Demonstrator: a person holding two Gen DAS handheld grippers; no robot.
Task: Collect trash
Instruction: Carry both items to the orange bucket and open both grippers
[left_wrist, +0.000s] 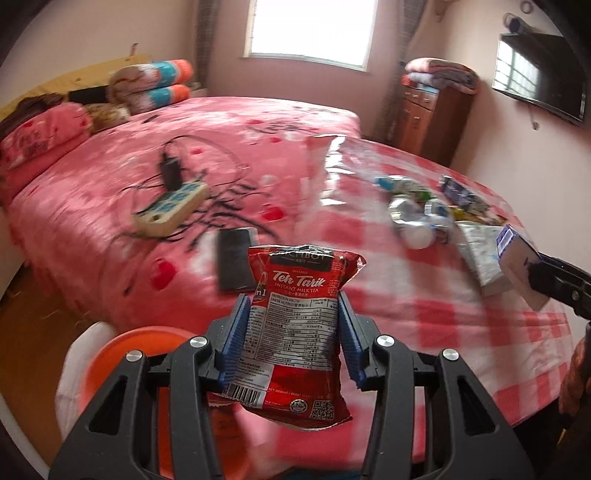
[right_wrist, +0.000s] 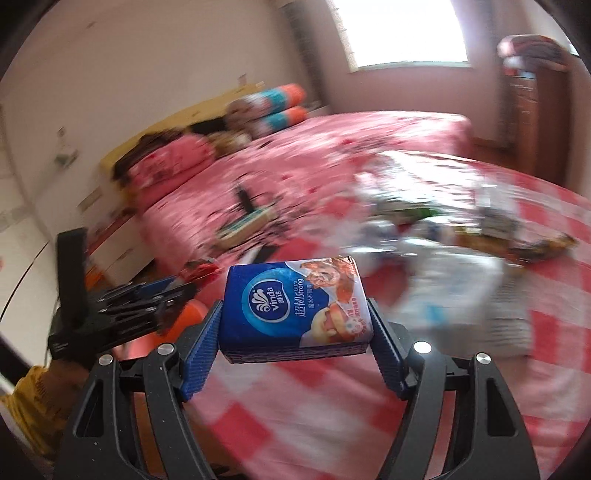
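My left gripper (left_wrist: 293, 317) is shut on a red Teh Tarik milk tea packet (left_wrist: 295, 325) and holds it upright above the orange bin (left_wrist: 122, 354) and the edge of the checked tablecloth (left_wrist: 424, 314). My right gripper (right_wrist: 295, 325) is shut on a blue Vinda tissue pack (right_wrist: 291, 314) above the checked cloth (right_wrist: 295, 424). The right gripper with its pack (left_wrist: 517, 266) shows at the right edge of the left wrist view. The left gripper (right_wrist: 184, 288) shows at left in the right wrist view, over the orange bin (right_wrist: 188, 317). A pile of wrappers and foil trash (left_wrist: 424, 210) lies on the table.
A bed with a pink cover (left_wrist: 166, 166) lies behind the table, carrying a power strip (left_wrist: 170, 210), a black charger (left_wrist: 170, 170) and a dark phone (left_wrist: 236, 262). A wooden cabinet (left_wrist: 432, 118) stands at the far right wall and a TV (left_wrist: 539, 85) hangs there.
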